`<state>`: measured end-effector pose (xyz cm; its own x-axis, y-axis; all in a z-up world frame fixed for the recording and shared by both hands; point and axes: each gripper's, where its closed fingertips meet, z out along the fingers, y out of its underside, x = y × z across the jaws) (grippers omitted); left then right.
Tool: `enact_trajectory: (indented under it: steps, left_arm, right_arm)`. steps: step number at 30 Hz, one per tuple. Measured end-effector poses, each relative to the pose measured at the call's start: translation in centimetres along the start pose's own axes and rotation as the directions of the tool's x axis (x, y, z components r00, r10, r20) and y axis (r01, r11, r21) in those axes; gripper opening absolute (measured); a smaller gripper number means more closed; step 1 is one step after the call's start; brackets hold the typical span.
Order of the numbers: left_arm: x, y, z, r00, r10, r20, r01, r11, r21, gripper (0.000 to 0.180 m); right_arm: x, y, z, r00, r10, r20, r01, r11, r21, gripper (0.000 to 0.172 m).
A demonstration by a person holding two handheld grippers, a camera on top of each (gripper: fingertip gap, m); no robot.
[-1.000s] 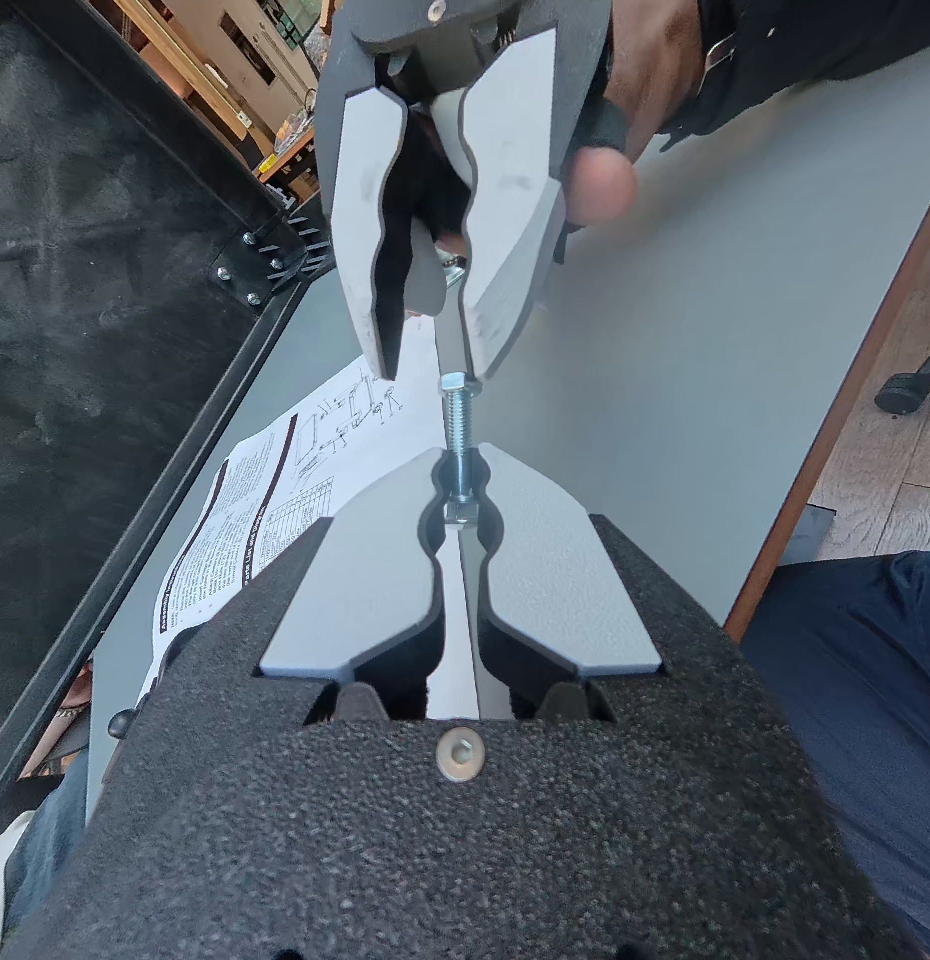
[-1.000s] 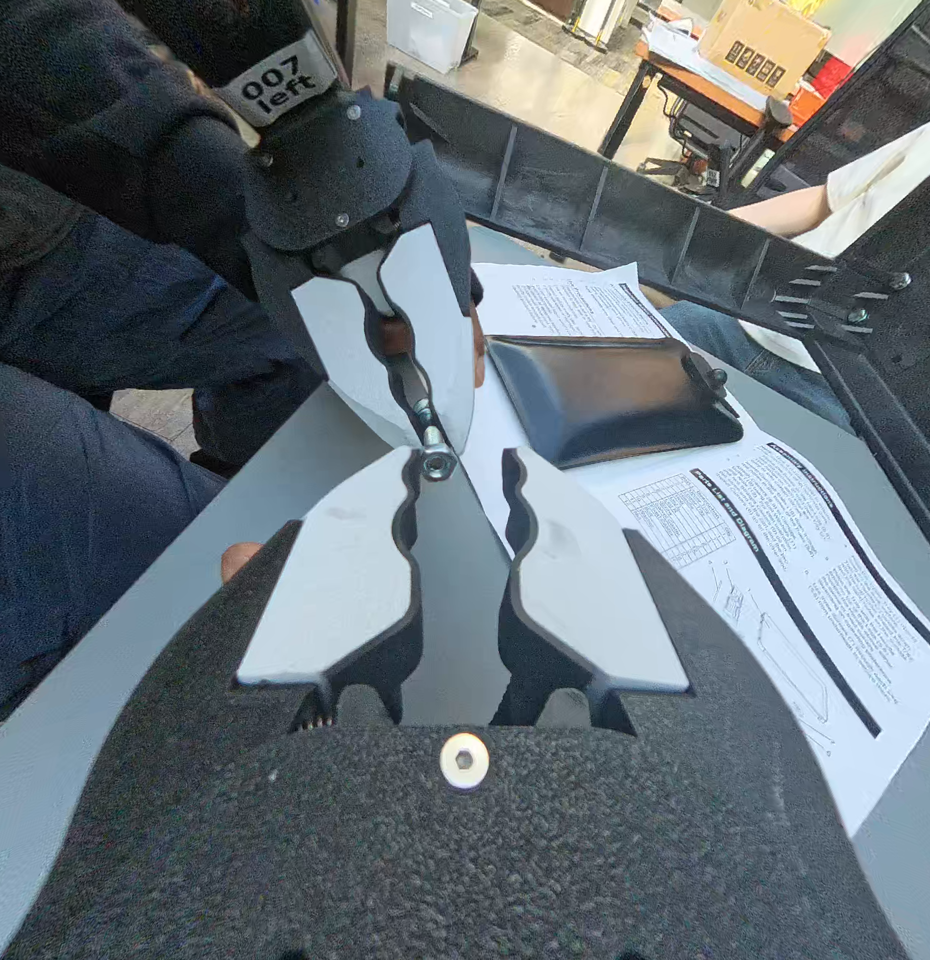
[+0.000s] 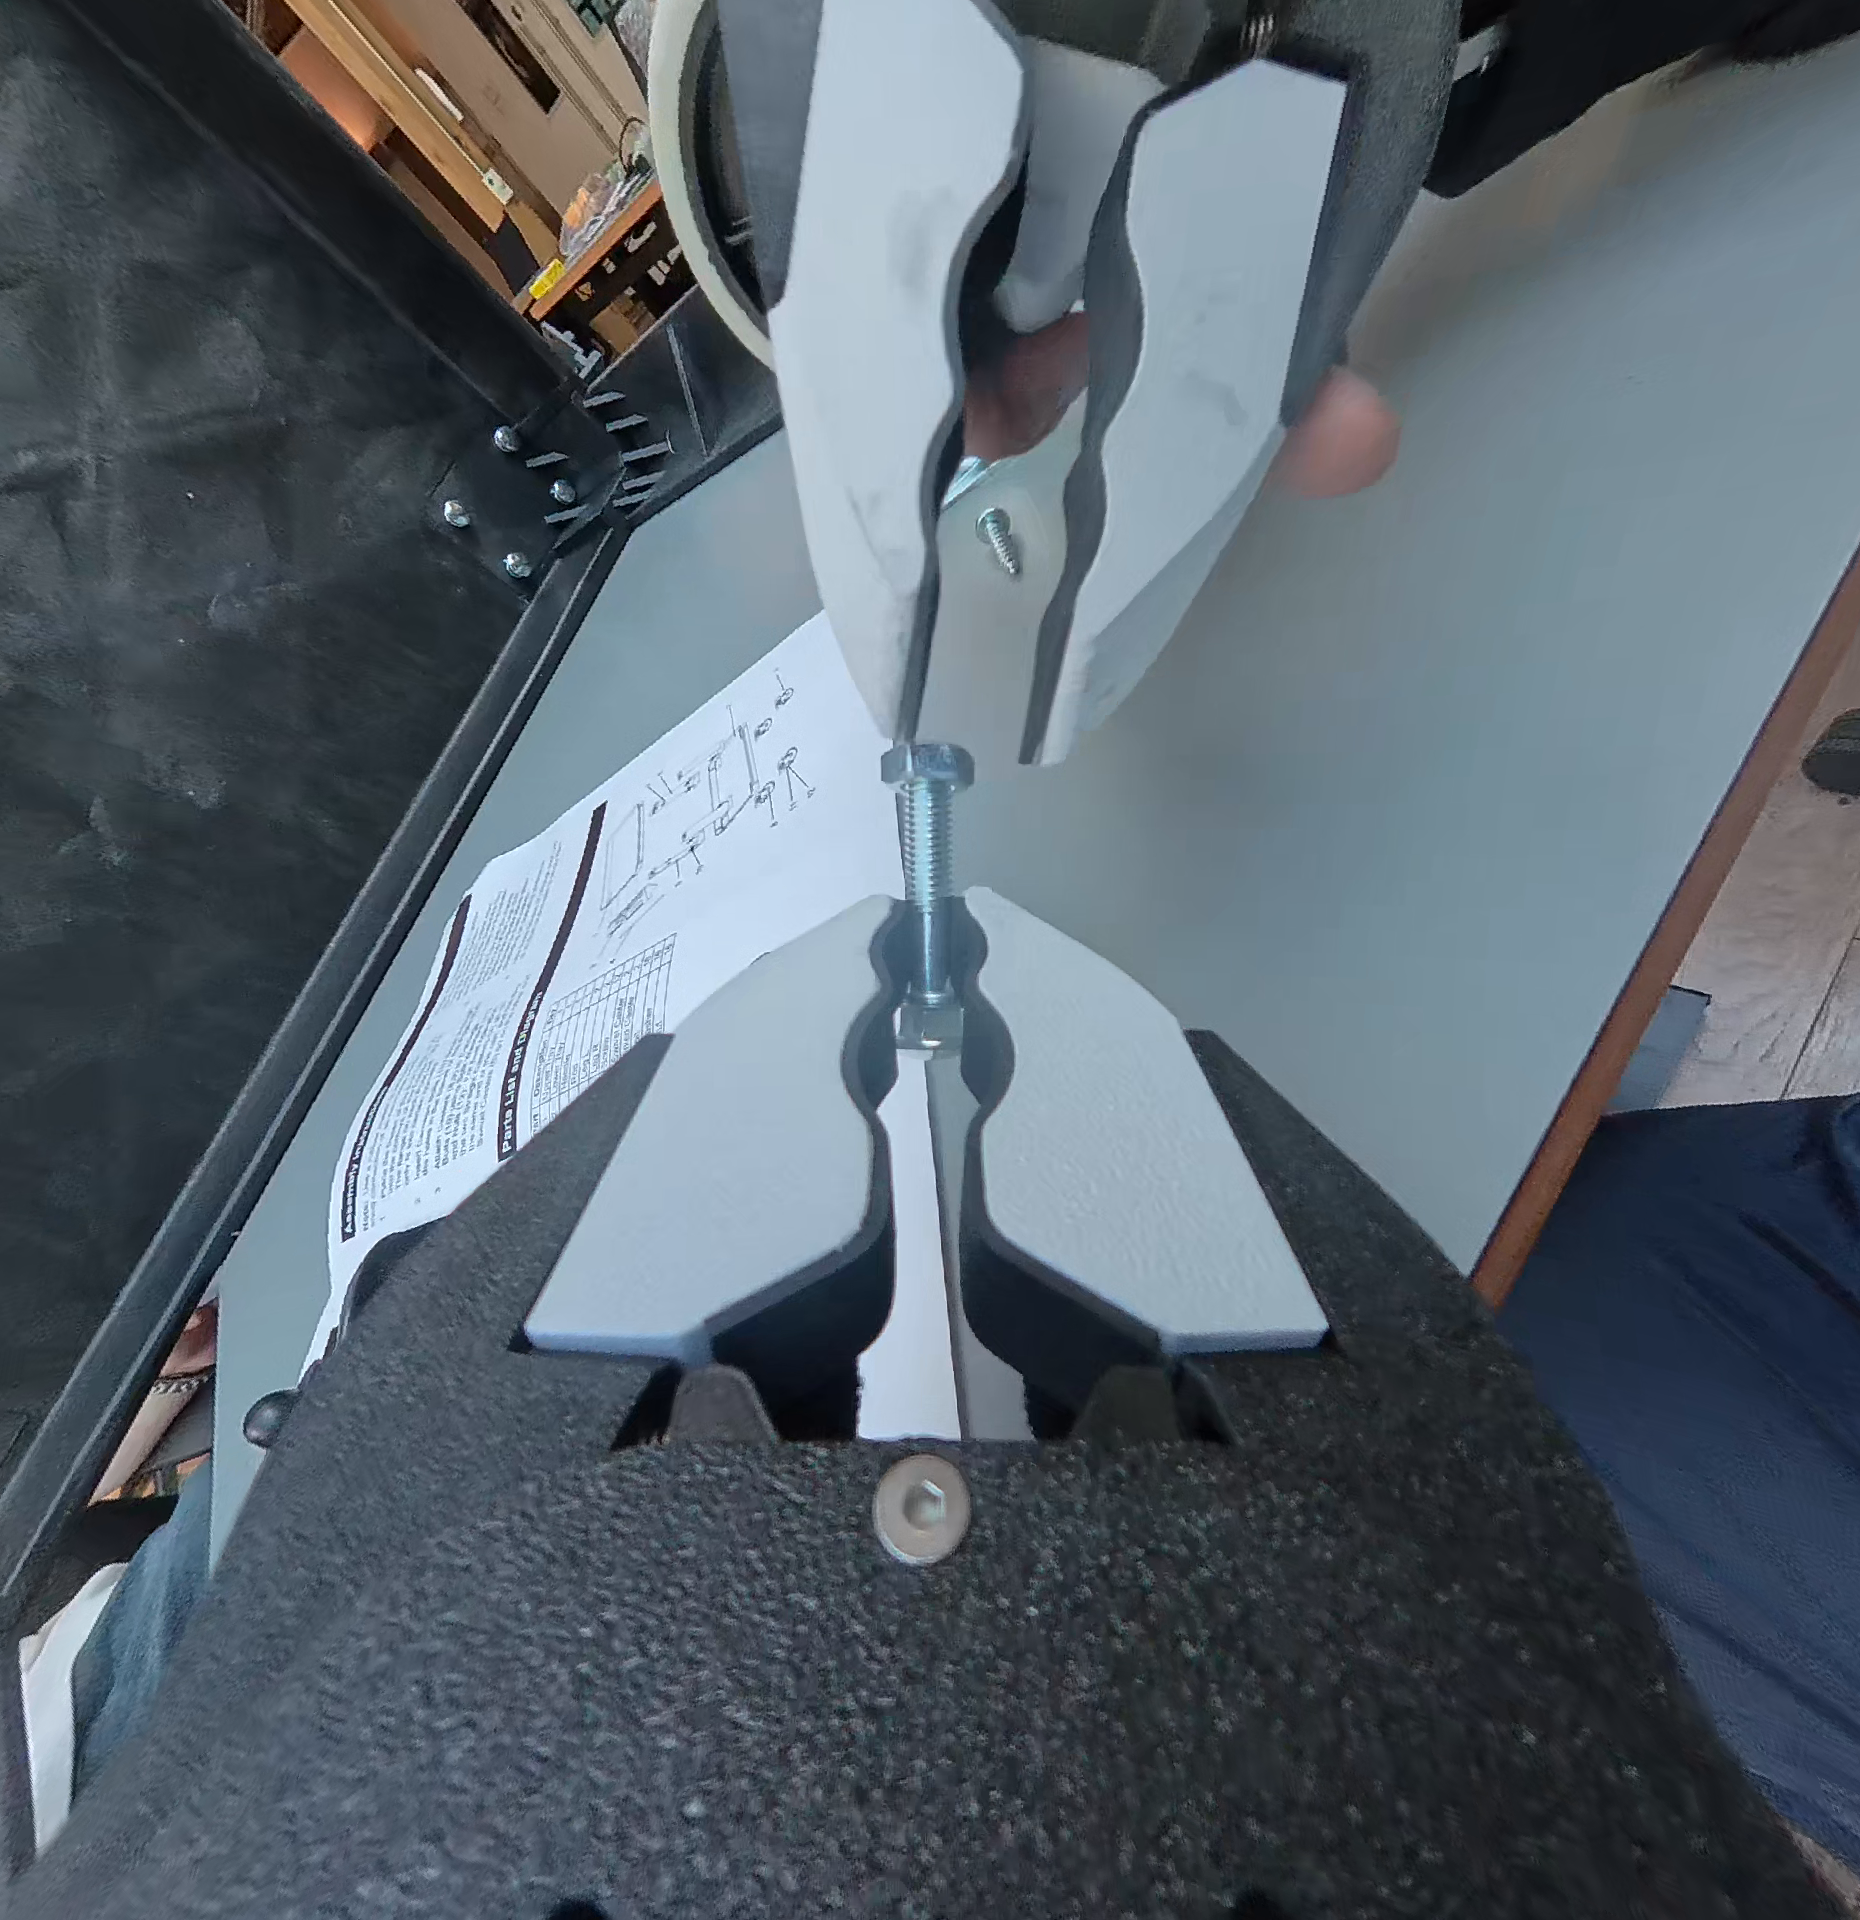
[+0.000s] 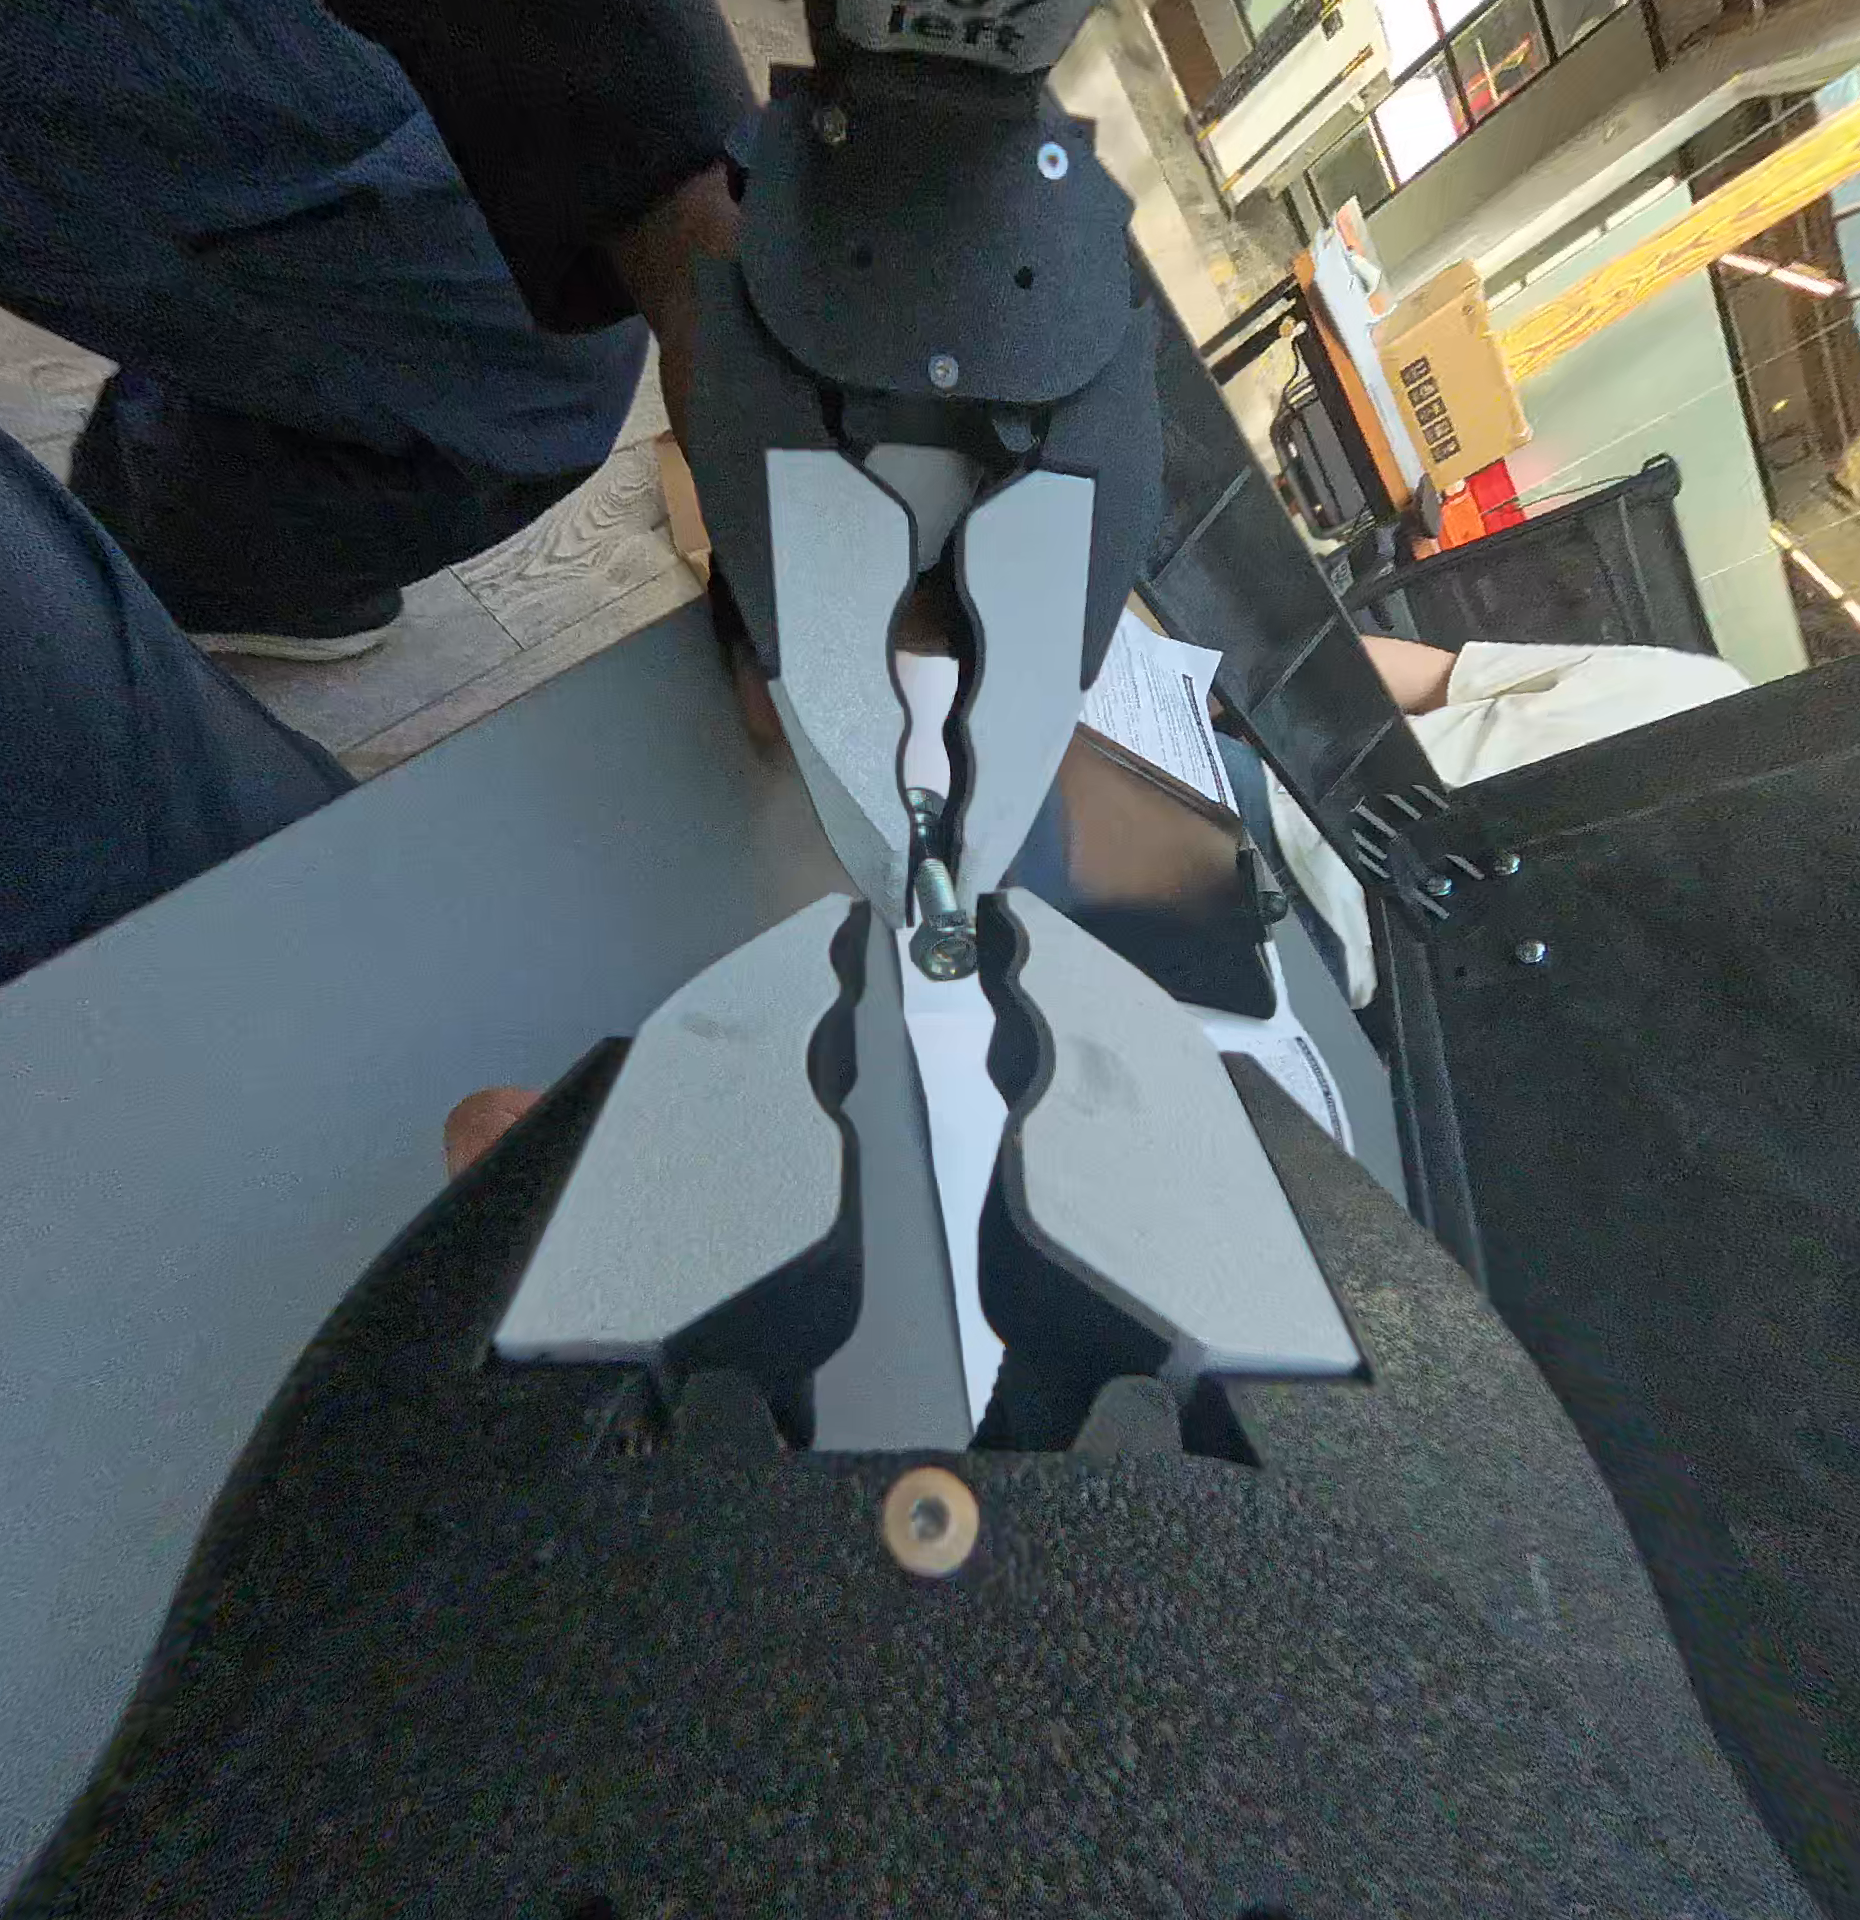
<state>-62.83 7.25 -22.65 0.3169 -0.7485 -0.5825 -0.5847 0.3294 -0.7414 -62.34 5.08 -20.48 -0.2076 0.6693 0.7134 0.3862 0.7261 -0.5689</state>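
The left tongs (image 3: 928, 914) gripped the bolt (image 3: 926, 831) by its shank; the right tongs (image 4: 931, 920) stood open around its nut (image 4: 941, 948), best squared before closing.

The counter (image 3: 1425, 727) is plain matte grey with a brown edge. On it lies a white sheet (image 3: 635, 935) printed in black with line drawings and a dark stripe. Beside the sheet sits a glossy black tray (image 4: 1165, 894). The bolt (image 3: 928, 862) above the counter is shiny silver; both grippers have pale grey jaws on speckled black bodies.
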Motion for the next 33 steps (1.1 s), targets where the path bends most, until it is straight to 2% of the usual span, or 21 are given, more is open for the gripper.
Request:
enact_trajectory:
  steps: [2,5,8,9,11,13,15,16,17,19,22,24,26,27,29,31,33]
  left_arm:
    - [-0.1,0.0,0.0,1.0,-0.002,0.011,0.002,1.0,0.002,0.006]
    - [-0.1,0.0,0.0,1.0,0.018,0.023,-0.018,1.0,0.002,0.006]
    - [0.1,-0.1,-0.1,1.0,0.02,0.01,-0.02,1.0,0.009,0.006]
    - [0.2,-0.1,-0.1,1.0,0.019,0.002,-0.019,1.0,0.011,0.006]
    - [0.4,-0.1,-0.1,1.0,0.012,-0.027,-0.012,1.0,0.007,0.006]
    - [0.9,-0.1,-0.1,0.996,-0.002,-0.086,0.003,1.0,0.013,0.007]
    - [1.3,-0.1,-0.2,0.988,-0.032,-0.149,0.034,0.999,0.013,0.006]
    - [1.3,-0.2,-0.3,0.984,-0.048,-0.172,0.052,0.998,0.02,0.006]
    - [1.2,-0.4,-0.4,0.982,-0.064,-0.175,0.071,0.997,0.031,0.006]
    - [0.6,-0.6,-0.6,0.985,-0.091,-0.149,0.1,0.993,0.055,0.006]
    - [0.3,-0.6,-0.6,0.992,-0.072,-0.103,0.078,0.995,0.055,0.006]
    - [0.4,-0.4,-0.3,0.998,-0.025,-0.063,0.028,0.999,0.036,0.006]
    - [0.5,-0.2,-0.2,0.999,0.012,-0.035,-0.011,1.0,0.023,0.006]
    - [0.5,-0.2,-0.2,0.999,0.016,-0.031,-0.016,1.0,0.021,0.006]
    - [0.6,-0.1,-0.1,0.998,0.006,-0.055,-0.006,1.0,0.018,0.006]
    - [1.0,-0.3,-0.3,0.993,-0.017,-0.114,0.02,0.999,0.028,0.006]
    - [1.5,-0.4,-0.4,0.981,-0.047,-0.19,0.055,0.998,0.034,0.006]
  right_arm:
    - [0.5,0.4,0.1,0.981,0.189,0.043,-0.189,0.982,-0.004,0.034]
    - [0.8,1.1,0.3,0.9,0.424,0.106,-0.425,0.905,-0.012,0.042]
    - [0.4,1.3,0.9,0.82,0.551,0.157,-0.553,0.832,-0.034,0.036]
    - [-0.1,1.3,1.1,0.816,0.549,0.18,-0.549,0.834,-0.052,0.02]
    - [-0.6,1.5,1.1,0.886,0.436,0.158,-0.431,0.9,-0.067,0.014]
    - [-0.7,1.6,1.0,0.98,0.179,0.091,-0.17,0.981,-0.091,0.014]
    - [-0.5,1.6,0.9,0.992,-0.125,0.007,0.124,0.984,-0.127,0.014]
    - [-0.4,1.4,0.8,0.981,-0.191,-0.022,0.187,0.974,-0.127,0.015]
    - [-0.3,1.1,0.7,0.985,-0.17,-0.026,0.166,0.98,-0.107,0.018]
    - [0.2,0.9,0.3,1.0,0.015,0.002,-0.015,0.998,-0.056,0.027]
    - [0.5,0.7,0.1,0.949,0.301,0.091,-0.301,0.954,-0.011,0.035]
    - [0.4,0.4,0.4,0.902,0.409,0.136,-0.413,0.911,0.002,0.034]
    - [-0.1,0.8,1.0,0.868,0.471,0.156,-0.471,0.881,-0.041,0.02]
    - [-0.6,1.2,1.2,0.869,0.465,0.169,-0.459,0.885,-0.076,0.015]
    - [-0.6,1.4,1.1,0.927,0.352,0.128,-0.344,0.935,-0.084,0.014]
    - [-0.6,1.3,1.0,0.991,0.118,0.067,-0.112,0.989,-0.097,0.014]
    - [-0.5,0.9,0.9,0.981,-0.194,-0.023,0.19,0.975,-0.111,0.015]
